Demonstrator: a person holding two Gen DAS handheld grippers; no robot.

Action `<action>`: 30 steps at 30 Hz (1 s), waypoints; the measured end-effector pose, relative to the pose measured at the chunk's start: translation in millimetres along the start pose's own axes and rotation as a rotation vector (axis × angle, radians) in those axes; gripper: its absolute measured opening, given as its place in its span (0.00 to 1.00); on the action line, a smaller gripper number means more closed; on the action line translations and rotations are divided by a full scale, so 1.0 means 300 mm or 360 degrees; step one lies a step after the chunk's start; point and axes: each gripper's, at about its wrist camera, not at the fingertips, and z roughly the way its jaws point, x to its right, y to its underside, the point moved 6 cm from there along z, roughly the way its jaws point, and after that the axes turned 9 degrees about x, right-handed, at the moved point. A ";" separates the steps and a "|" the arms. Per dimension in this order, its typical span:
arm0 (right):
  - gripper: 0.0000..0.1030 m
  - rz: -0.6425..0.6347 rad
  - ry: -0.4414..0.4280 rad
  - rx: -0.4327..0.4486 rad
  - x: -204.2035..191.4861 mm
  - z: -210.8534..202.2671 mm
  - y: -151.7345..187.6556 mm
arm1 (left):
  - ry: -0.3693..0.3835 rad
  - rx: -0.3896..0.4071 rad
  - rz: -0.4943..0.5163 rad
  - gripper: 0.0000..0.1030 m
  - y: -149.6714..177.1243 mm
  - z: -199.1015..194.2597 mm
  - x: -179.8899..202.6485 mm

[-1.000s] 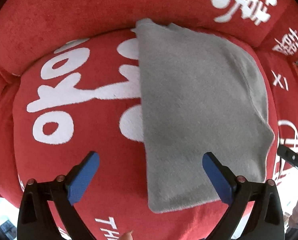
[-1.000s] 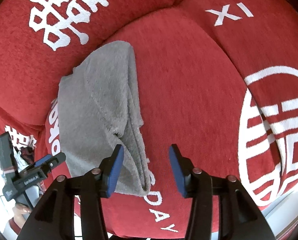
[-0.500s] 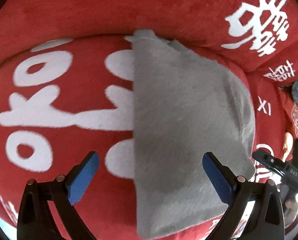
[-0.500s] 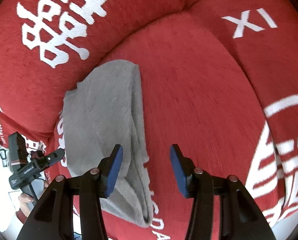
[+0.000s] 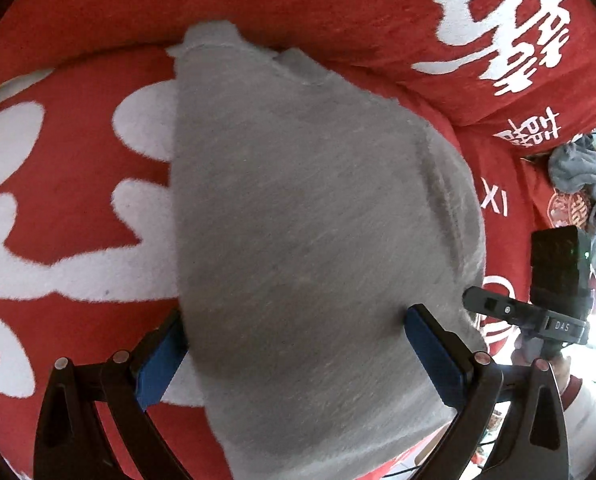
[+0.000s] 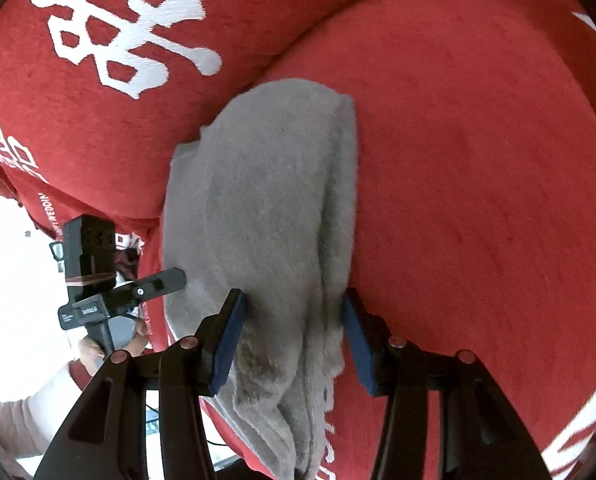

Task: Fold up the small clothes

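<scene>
The red sofa seat carries the grey garment, folded lengthwise, its long axis running from the near seat edge toward the backrest. Both grippers straddle its near end. The left gripper stands wide open across the full width. The right gripper, half open and just widened, brackets the layered right edge ungripped. No containers appear.

Grey garment: near end runs off the bottom edge in both wrist views, weave smeared by blur in the left one. It hides part of the white lettering on the red cover. Grey heap at far right too small to identify
</scene>
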 end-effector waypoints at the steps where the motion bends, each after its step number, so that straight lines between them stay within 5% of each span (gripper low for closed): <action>1: 0.54 -0.0009 -0.0010 -0.0006 -0.007 0.004 -0.005 | -0.0008 -0.0002 0.0006 1.00 -0.008 0.005 0.010; 9: 0.56 0.0017 -0.0167 -0.0028 -0.034 0.061 -0.007 | -0.0061 -0.0004 0.0056 1.00 -0.020 0.041 0.027; 11: 0.46 0.0075 -0.0142 -0.0007 -0.027 0.059 0.002 | -0.0075 -0.0007 0.0058 0.98 -0.031 0.060 0.059; 14: 0.33 0.0151 -0.0135 0.0024 -0.041 0.049 0.020 | -0.0090 0.0038 0.0080 0.78 -0.026 0.044 0.080; 17: 0.30 0.0166 -0.0184 0.0058 -0.083 0.022 0.032 | -0.0065 0.0101 0.0098 0.52 -0.016 -0.011 0.087; 19: 0.30 0.0194 -0.0245 0.0068 -0.120 0.000 0.048 | -0.0001 0.0122 0.0082 0.46 -0.017 -0.051 0.093; 30: 0.30 0.0245 -0.0355 0.0093 -0.337 -0.061 0.226 | 0.0164 0.0205 0.0156 0.45 0.098 -0.287 0.128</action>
